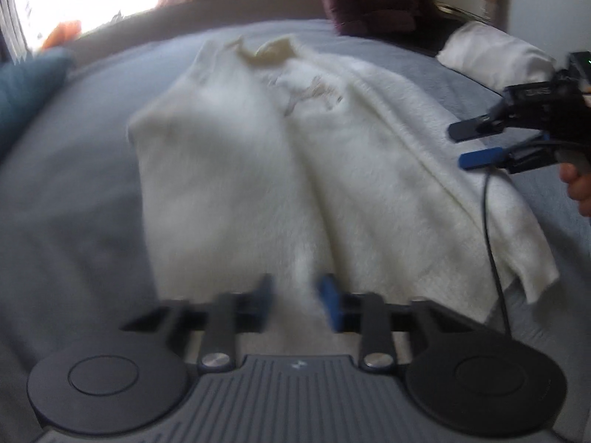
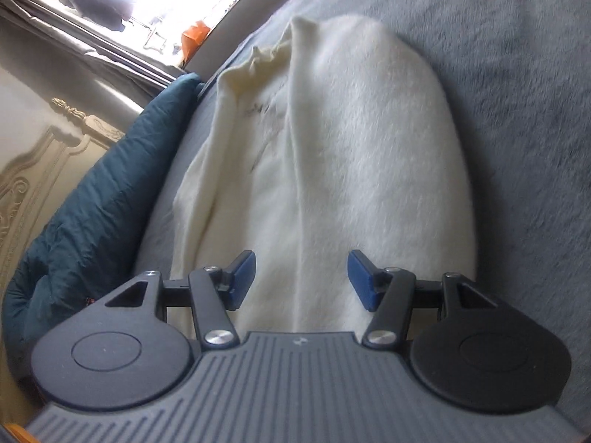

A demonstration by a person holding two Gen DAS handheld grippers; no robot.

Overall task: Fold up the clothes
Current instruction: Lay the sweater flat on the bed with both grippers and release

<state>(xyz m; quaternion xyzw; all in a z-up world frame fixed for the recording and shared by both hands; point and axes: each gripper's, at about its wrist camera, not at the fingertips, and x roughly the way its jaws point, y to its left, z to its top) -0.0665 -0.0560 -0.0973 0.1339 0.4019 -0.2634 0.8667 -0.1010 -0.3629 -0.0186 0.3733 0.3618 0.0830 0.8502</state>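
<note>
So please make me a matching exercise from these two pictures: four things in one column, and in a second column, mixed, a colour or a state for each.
Things:
1. sweater
2. bed cover
3. quilt
4. right gripper

Colours or states:
A. dark teal, bunched at the bed's edge
B. grey, spread under everything
C. open, holding nothing
D. cream, fluffy, sides folded inward

Pairs: 1-D, 2-B, 3-A, 4-C
</note>
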